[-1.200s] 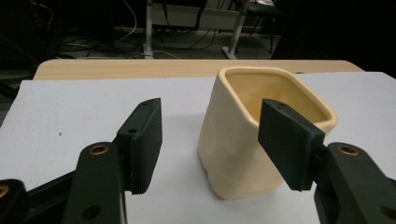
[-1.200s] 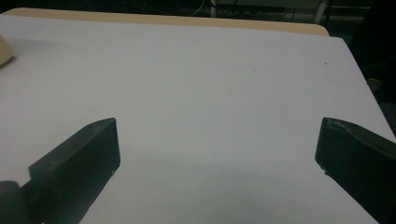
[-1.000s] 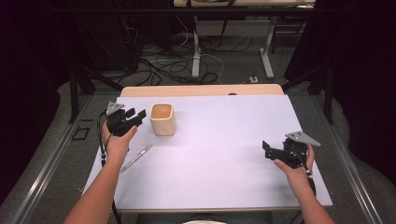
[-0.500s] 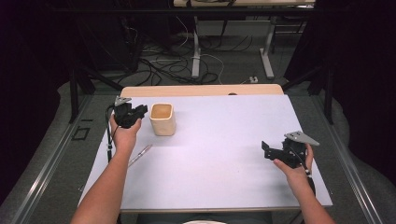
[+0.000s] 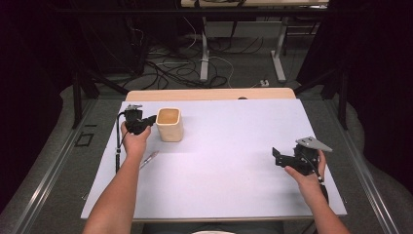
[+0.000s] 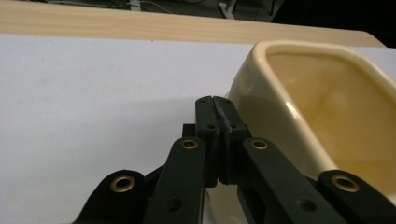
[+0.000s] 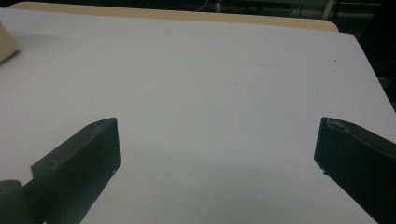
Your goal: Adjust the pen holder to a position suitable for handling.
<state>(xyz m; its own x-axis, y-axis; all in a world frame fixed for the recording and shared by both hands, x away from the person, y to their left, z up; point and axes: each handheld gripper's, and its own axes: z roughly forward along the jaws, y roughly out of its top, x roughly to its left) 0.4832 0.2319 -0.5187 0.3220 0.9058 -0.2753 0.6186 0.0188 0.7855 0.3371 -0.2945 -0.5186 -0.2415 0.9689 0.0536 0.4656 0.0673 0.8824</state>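
One glazed cup (image 6: 322, 102) stood just right of the left gripper (image 6: 215, 100), whose jaws were pressed together — empty. It looked rigid, slick, breakable; its thin rim seemed the likeliest hold. Farther off, the right gripper (image 5: 278, 155) hung with jaws wide apart.

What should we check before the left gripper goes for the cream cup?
1. Left gripper jaws: shut, must open to grip. Not ok.
2. Cream square ceramic cup upright on the white table: ok.
3. Cup interior: looks empty. Ok.
4. Left gripper beside the cup wall; contact: cannot tell.
5. Right gripper open, away from the cup: ok.
6. Silver pen lies near the left forearm, apart from the cup: ok.
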